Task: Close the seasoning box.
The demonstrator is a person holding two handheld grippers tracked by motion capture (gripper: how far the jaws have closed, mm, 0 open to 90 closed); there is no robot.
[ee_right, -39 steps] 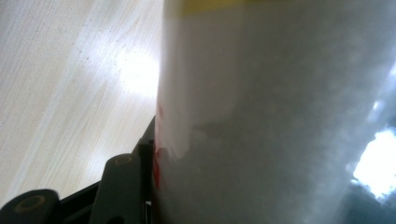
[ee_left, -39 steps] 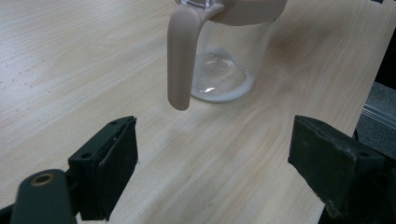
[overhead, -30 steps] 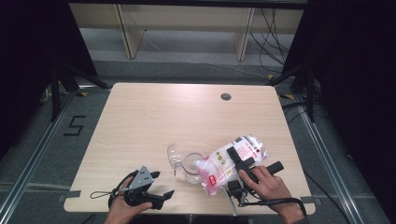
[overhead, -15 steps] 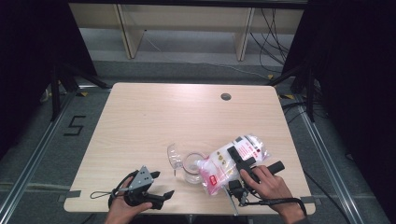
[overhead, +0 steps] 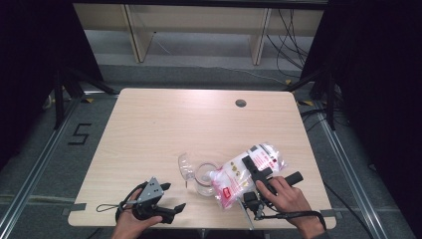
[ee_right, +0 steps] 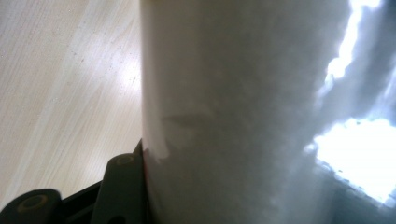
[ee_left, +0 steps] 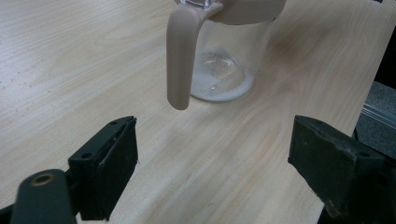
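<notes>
Right gripper (overhead: pixel 249 167) clamps a crinkly plastic bag (overhead: pixel 244 172) of white powder over a clear glass jug (overhead: pixel 203 178); left gripper (overhead: pixel 171 196) gapes open.

A pale wooden table (overhead: pixel 164 129) stands on a grey floor (overhead: pixel 45 164). Beyond the table runs a low shelf unit (overhead: pixel 199 20), with black curtains (overhead: pixel 378 74) on both sides.

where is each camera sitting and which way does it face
High view: fixed above the near table edge, looking forward and down; both hands show, right hand-held gripper clamping a white-and-pink bag tipped at a clear jug.
Left gripper view: rides the left hand-held gripper, facing the jug; open jaws show.
Right gripper view: rides the right hand-held gripper, pressed against the bag.
Shared: jug, bag, table.
</notes>
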